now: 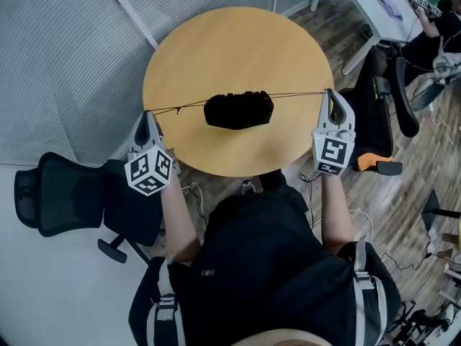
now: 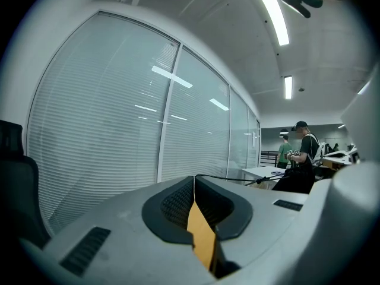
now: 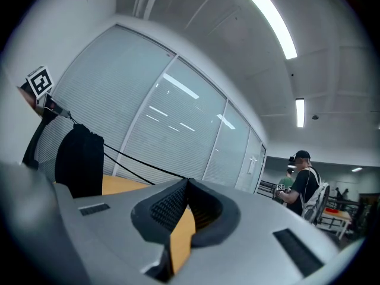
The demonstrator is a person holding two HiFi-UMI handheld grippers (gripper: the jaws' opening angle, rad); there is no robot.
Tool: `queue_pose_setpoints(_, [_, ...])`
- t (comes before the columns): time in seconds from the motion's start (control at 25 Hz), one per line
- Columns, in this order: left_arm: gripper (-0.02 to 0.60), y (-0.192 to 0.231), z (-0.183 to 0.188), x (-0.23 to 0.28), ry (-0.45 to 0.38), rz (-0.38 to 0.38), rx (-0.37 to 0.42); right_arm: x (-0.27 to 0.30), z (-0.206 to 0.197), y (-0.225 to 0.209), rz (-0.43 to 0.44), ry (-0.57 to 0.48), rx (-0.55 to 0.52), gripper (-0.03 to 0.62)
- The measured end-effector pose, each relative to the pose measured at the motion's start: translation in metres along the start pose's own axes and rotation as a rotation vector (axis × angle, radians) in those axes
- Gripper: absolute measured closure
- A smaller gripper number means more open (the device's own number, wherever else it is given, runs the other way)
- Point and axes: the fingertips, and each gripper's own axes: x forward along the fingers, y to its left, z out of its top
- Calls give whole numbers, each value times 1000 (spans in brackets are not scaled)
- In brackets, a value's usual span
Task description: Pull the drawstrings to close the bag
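Observation:
A black drawstring bag (image 1: 239, 110) lies in the middle of the round wooden table (image 1: 238, 42), its mouth gathered. One thin black drawstring (image 1: 184, 107) runs taut from it to my left gripper (image 1: 147, 114) at the table's left edge, which is shut on the cord. Another drawstring (image 1: 295, 94) runs taut to my right gripper (image 1: 330, 92) at the right edge, also shut on its cord. In the left gripper view the closed left gripper (image 2: 194, 178) pinches the cord (image 2: 231, 180). In the right gripper view, cords (image 3: 136, 162) lead from the right gripper (image 3: 187, 181) to the bag (image 3: 80, 159).
A black office chair (image 1: 65, 193) stands at the lower left, beside a glass wall with blinds (image 1: 65, 63). A white desk (image 1: 382, 6) and another black chair (image 1: 403, 92) stand to the right. People stand far off (image 2: 306, 156) in the room.

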Motion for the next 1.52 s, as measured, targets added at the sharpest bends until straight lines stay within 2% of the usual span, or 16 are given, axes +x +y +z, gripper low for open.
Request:
queue_pose_setpoints(1.2, [565,0,-6,2,2,21,-7,-3,-27,-19,-31,34,62,536])
queue_pose_setpoints(1.36, [565,0,-10,3,8,21,-2,-1,-34,-17,-15,50,48,536])
queue_pose_setpoints(1.52, [565,-6,-20,14,43,-34,21,12,-56,-15,46,90,78,536])
